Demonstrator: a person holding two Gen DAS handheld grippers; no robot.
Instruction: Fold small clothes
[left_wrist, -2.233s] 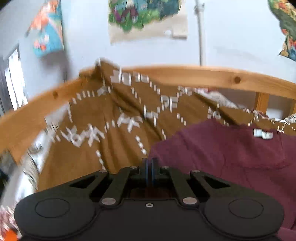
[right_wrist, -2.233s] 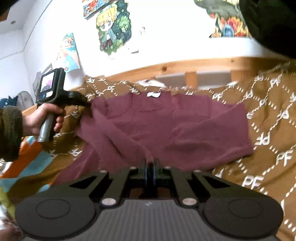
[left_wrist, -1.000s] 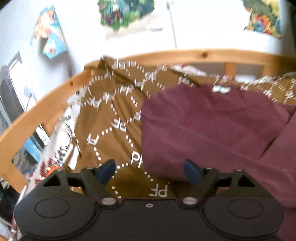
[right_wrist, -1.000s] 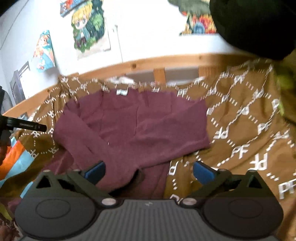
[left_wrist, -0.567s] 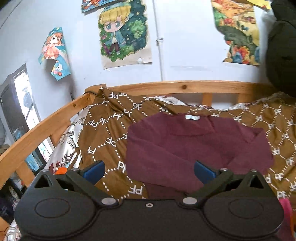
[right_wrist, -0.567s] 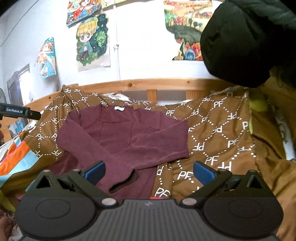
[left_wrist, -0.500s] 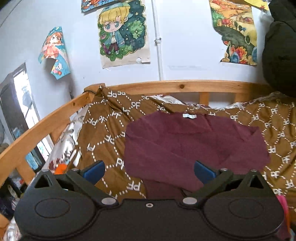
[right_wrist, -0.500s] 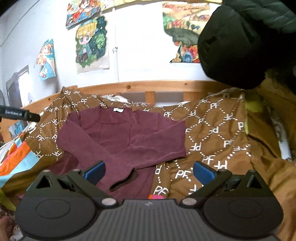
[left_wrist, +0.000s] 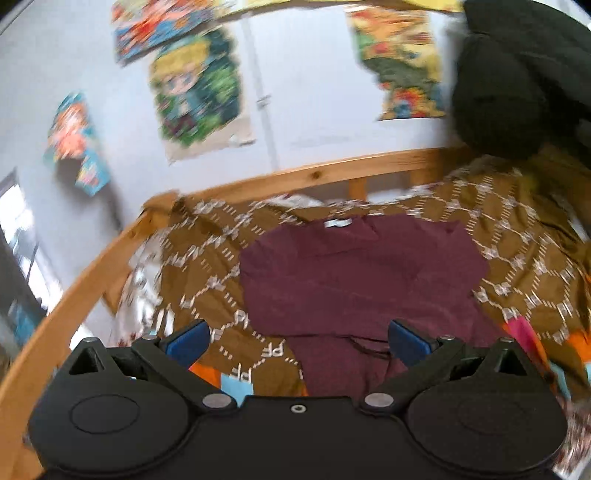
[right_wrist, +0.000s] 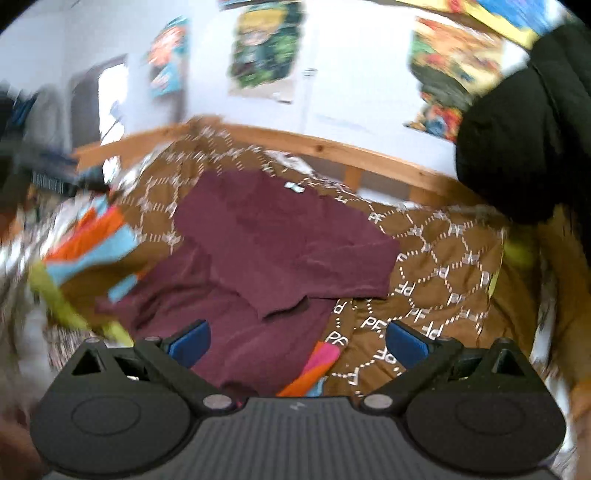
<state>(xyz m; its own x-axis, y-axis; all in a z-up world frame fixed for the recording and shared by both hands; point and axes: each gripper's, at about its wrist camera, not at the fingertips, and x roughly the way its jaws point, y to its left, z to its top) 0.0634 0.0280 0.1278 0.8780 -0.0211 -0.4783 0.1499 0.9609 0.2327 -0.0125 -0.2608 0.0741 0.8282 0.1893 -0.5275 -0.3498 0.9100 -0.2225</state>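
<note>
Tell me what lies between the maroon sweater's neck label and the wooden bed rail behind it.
In the left wrist view, only rumpled brown patterned blanket and a patch of white bedding lie between the neck label of the maroon sweater and the wooden rail.

Soft, bright daylight enters from the pale window (right_wrist: 110, 107) at far left; both fisheye views are motion-blurred, edges smeared and bent.

You've got a plain maroon sweater (left_wrist: 362, 273) w/ a white neck label, on a brown blanket (right_wrist: 443, 258) w/ white dotted diamond grid & "PF" letters, orange/light-blue patches at its edge, blue pads (left_wrist: 186, 338) on black grippers
</note>
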